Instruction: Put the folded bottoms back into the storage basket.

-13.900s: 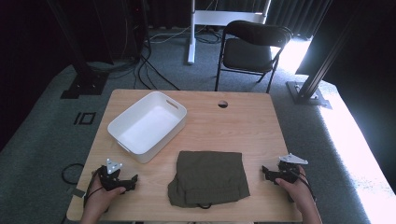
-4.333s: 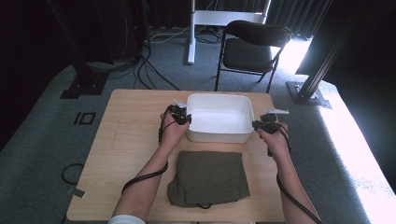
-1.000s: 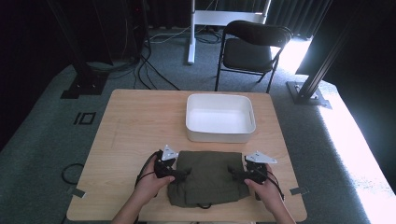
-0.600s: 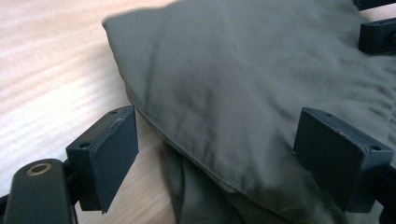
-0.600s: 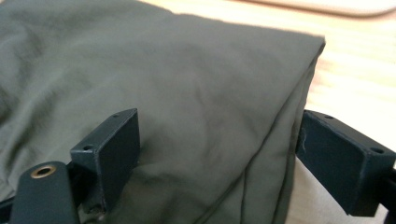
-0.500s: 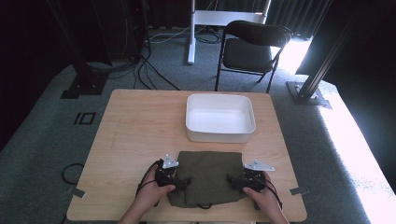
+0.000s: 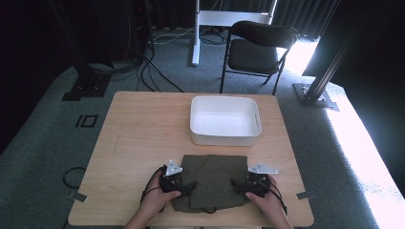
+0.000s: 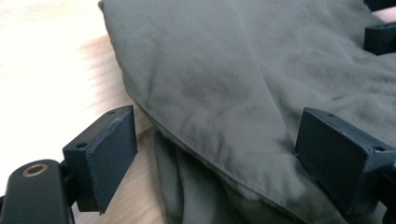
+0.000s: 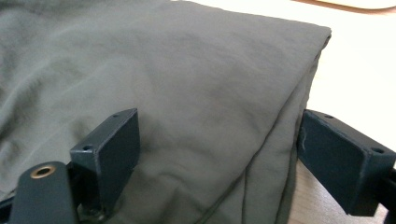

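A folded olive-green cloth lies on the wooden table near its front edge. My left gripper is at the cloth's left side, and in the left gripper view the cloth sits between its wide-apart jaws, one finger over bare wood and the other over fabric. My right gripper is at the cloth's right side; it straddles the folded edge of the cloth the same way. Both are open, and their pads do not press the cloth.
A white rectangular bin stands behind the cloth, toward the table's far edge. A black folding chair is beyond the table. Bare wood lies to the left of the cloth and the bin.
The bin went from the table's left to its back centre. Both grippers have since come back to the cloth, slid along its sides toward the near edge and dropped low over it.
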`<state>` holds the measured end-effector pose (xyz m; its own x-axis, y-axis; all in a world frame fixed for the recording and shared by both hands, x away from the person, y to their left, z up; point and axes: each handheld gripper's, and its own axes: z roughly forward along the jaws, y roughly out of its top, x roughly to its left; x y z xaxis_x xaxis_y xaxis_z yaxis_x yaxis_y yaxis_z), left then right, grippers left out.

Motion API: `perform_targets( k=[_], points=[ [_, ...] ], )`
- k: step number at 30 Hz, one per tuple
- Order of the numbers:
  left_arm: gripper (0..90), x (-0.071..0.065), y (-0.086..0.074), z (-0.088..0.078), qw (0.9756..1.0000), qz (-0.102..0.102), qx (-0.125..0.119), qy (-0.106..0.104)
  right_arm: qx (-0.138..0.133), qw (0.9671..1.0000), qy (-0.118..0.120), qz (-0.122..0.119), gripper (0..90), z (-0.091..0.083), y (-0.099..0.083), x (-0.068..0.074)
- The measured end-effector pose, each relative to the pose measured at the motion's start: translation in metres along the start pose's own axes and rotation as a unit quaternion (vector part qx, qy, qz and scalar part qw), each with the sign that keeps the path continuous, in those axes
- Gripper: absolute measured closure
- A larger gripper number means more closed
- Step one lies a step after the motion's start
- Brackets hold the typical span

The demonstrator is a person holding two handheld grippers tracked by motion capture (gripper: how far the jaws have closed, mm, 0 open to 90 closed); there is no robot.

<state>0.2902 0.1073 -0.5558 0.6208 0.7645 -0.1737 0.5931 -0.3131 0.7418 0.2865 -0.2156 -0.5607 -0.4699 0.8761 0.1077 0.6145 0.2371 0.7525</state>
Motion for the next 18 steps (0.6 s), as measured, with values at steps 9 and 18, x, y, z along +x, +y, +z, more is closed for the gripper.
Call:
perform_targets(
  k=[9,18],
  points=[
    [16.0,-0.008,0.004,0.006,0.9999,0.003,0.000,0.016,-0.001,0.9998,-0.005,-0.018,25.9,-0.001,-0.001,0.006],
    [69.8,-0.009,0.006,0.010,0.9992,-0.003,0.001,-0.040,0.000,0.9978,0.033,-0.057,74.5,-0.004,0.000,0.019]
  ],
)
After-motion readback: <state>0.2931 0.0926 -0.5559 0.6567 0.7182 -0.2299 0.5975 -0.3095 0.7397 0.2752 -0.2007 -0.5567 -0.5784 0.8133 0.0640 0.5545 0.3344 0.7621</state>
